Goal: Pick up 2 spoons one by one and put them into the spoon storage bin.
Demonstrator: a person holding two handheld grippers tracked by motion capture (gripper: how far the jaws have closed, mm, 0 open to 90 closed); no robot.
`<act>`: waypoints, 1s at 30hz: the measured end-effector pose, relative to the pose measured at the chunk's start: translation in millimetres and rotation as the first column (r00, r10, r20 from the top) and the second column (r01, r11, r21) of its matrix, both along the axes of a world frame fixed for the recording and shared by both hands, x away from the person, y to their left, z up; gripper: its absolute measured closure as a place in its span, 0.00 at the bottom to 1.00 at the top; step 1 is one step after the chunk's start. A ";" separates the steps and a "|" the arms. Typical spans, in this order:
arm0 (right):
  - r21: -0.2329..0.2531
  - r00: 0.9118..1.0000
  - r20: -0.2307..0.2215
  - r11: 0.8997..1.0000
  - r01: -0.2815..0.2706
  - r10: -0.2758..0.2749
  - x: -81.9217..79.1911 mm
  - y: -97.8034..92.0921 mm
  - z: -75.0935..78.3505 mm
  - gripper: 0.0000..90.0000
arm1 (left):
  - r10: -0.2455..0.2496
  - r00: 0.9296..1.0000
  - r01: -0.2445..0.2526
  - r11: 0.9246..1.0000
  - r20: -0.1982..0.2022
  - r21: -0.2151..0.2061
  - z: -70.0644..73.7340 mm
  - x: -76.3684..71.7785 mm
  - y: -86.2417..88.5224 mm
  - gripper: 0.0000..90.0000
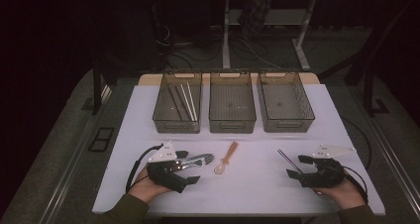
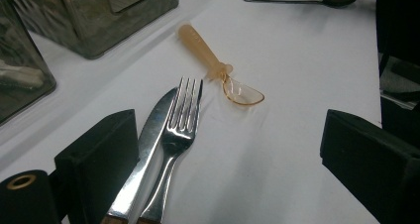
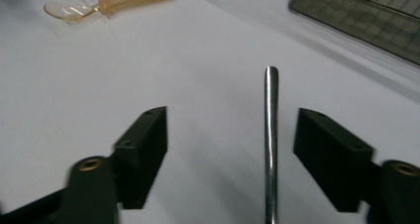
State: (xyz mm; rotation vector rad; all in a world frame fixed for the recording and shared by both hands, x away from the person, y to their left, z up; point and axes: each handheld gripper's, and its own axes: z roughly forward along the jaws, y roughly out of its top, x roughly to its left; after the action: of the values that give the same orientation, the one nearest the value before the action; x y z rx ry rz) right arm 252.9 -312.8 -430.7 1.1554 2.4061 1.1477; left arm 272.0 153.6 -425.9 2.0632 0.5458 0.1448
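While both hands rest at the bottom of the high view, the left gripper (image 1: 190, 167) sits lower left with its jaws spread wide around a metal fork (image 2: 178, 130) and a table knife (image 2: 148, 149), which lie side by side and touching on the white table (image 1: 257, 184); neither jaw grips them. Lower right, the right gripper (image 1: 297, 166) is likewise released, its jaws parted with a slim metal spoon handle (image 3: 270, 135) lying between them, nearer one jaw. At centre, an amber plastic spoon (image 1: 227, 157) lies alone. Farther up stand three smoky plastic bins (image 1: 233, 120); the left bin (image 1: 163, 116) holds chopsticks (image 1: 188, 101).
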 end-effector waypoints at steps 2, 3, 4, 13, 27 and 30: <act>-0.015 1.000 -0.004 1.000 -0.006 0.006 0.0 -0.8 1.3 0.43 | -0.001 1.000 0.001 1.000 0.000 0.001 0.1 0.0 -0.3 0.08; -0.032 1.000 -0.008 0.999 -0.003 0.002 -0.1 -0.8 1.4 0.46 | -0.001 1.000 0.001 1.000 0.000 0.002 0.1 -0.2 -0.2 0.08; -0.042 1.000 -0.012 0.999 0.001 -0.002 -0.8 -0.7 1.4 0.50 | -0.001 1.000 0.001 1.000 0.000 0.002 0.2 -0.4 -0.1 0.08; -0.073 0.998 -0.067 0.997 -0.003 -0.002 -8.8 -13.6 0.1 0.87 | -0.001 1.000 0.001 1.000 0.000 0.002 0.2 -0.1 0.0 0.08; -0.175 0.990 -0.143 0.984 -0.015 -0.010 -13.5 -21.0 -7.7 0.99 | -0.001 1.000 0.001 1.000 -0.001 0.002 0.3 -0.2 -0.4 0.09; -0.191 0.990 -0.140 0.982 -0.015 -0.012 -13.5 -19.6 -7.3 0.99 | 0.000 1.000 0.000 1.000 0.000 0.001 0.2 0.0 -0.2 0.09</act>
State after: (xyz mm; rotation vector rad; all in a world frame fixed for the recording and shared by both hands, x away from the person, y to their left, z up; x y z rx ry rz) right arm 239.4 -332.4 -438.0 1.2073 2.5553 0.8375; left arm 272.0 153.3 -425.7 2.0642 0.5459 0.1447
